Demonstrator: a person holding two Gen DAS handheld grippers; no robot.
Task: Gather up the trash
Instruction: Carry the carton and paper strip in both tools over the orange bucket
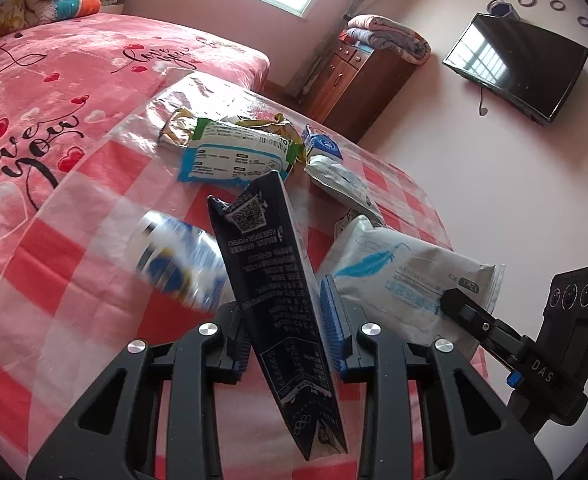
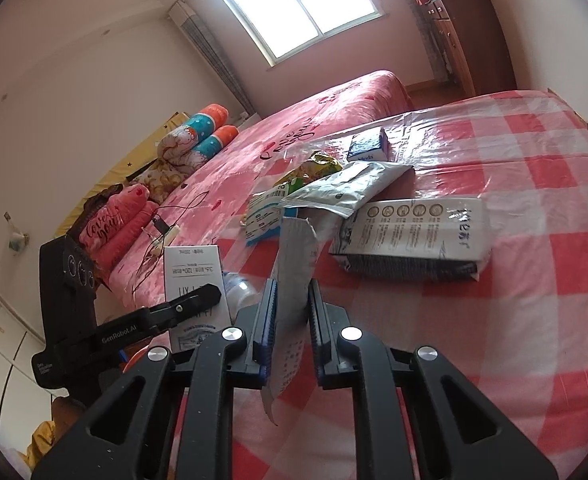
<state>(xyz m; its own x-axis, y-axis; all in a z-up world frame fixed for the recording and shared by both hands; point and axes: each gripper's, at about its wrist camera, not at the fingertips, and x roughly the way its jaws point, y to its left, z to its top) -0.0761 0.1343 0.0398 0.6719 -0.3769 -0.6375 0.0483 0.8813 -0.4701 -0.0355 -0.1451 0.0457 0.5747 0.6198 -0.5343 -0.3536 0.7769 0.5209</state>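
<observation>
Each wrist camera is looking forward and downward along its own fingers, close above the checked tablecloth. Both are facing the window at 12 o'clock, sharing the wrapper pile and the bed.

Daylight from blown-out window; fisheye edges; bottle blurred.

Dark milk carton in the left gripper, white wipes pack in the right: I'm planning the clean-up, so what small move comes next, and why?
Probably lift both clear of the red-checked tablecloth and carry them off to wherever the trash goes; no bin shows. The left gripper is shut on the dark milk carton, the right gripper on the white wipes pack, so neither can take another wrapper yet.
</observation>
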